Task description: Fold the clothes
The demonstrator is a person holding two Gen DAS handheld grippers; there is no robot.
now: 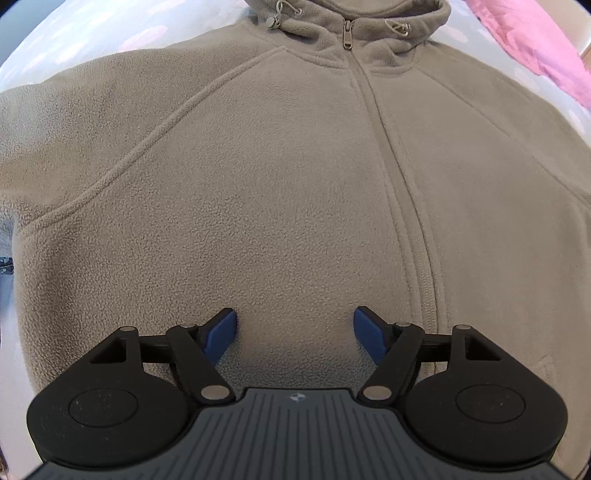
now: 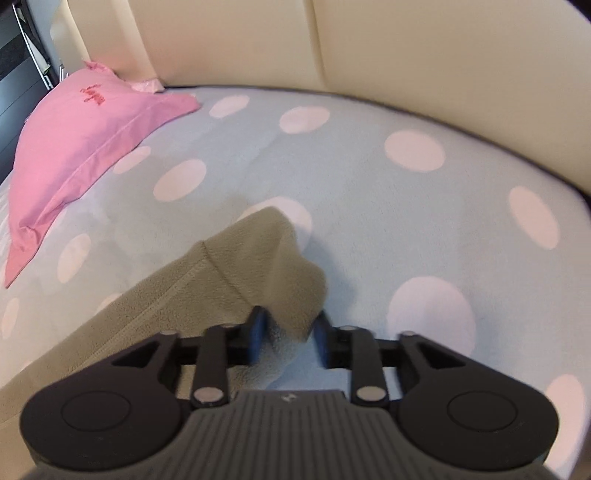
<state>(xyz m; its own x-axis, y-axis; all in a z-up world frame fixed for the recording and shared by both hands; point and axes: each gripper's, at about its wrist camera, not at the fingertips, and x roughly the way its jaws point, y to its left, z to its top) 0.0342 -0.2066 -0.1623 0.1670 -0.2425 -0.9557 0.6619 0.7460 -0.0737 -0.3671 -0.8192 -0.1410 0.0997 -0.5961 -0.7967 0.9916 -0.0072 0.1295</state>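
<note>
A grey-green fleece zip jacket [image 1: 280, 177] lies front up on the bed, its collar and zip pull [image 1: 348, 35] at the top of the left wrist view. My left gripper [image 1: 294, 334] hovers low over the jacket's lower chest, just left of the zip, open, with nothing between its blue pads [image 1: 221, 332]. In the right wrist view the end of a jacket sleeve [image 2: 258, 266] sits bunched between the black fingers of my right gripper [image 2: 290, 332]. That gripper is shut on the sleeve's cuff, which looks slightly raised off the sheet.
The bed has a pale blue sheet with pink dots [image 2: 406, 206]. A pink pillow [image 2: 81, 133] lies at the far left, also seen as the pink pillow [image 1: 546, 48] beside the collar. A cream padded headboard [image 2: 424, 48] borders the far edge.
</note>
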